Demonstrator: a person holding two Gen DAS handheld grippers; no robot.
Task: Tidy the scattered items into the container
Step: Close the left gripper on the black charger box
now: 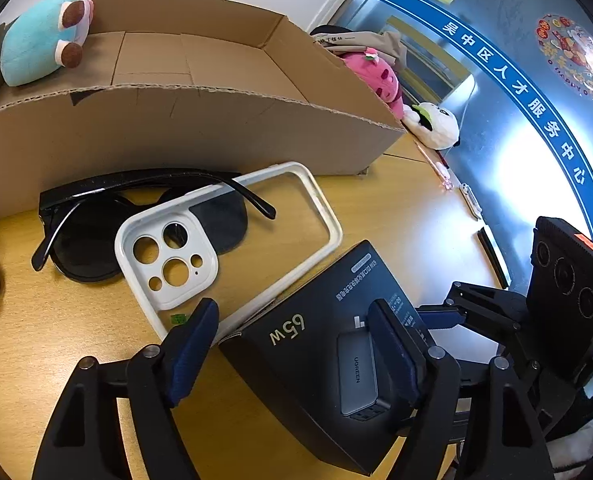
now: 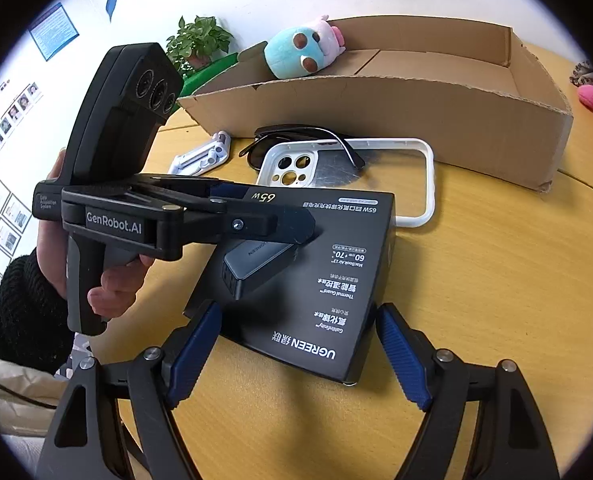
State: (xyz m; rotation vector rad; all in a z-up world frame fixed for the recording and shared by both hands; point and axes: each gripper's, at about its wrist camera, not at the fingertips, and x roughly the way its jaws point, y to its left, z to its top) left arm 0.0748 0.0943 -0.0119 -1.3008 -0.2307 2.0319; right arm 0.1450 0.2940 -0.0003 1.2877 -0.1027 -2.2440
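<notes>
You've only got the plush toy (image 2: 304, 54) in the cardboard box (image 2: 376, 112); charger box (image 2: 316, 276), sunglasses (image 1: 136, 232), phone case (image 1: 200, 248) remain on the table (image 2: 496, 300); left gripper (image 1: 292, 340) and right gripper (image 2: 296, 352) straddle the charger box, jaws apart, nothing clamped.

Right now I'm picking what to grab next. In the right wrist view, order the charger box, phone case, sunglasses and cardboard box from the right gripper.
1. charger box, between the right gripper's fingers.
2. phone case, behind it.
3. sunglasses, partly under the case.
4. cardboard box, farthest back.
</notes>
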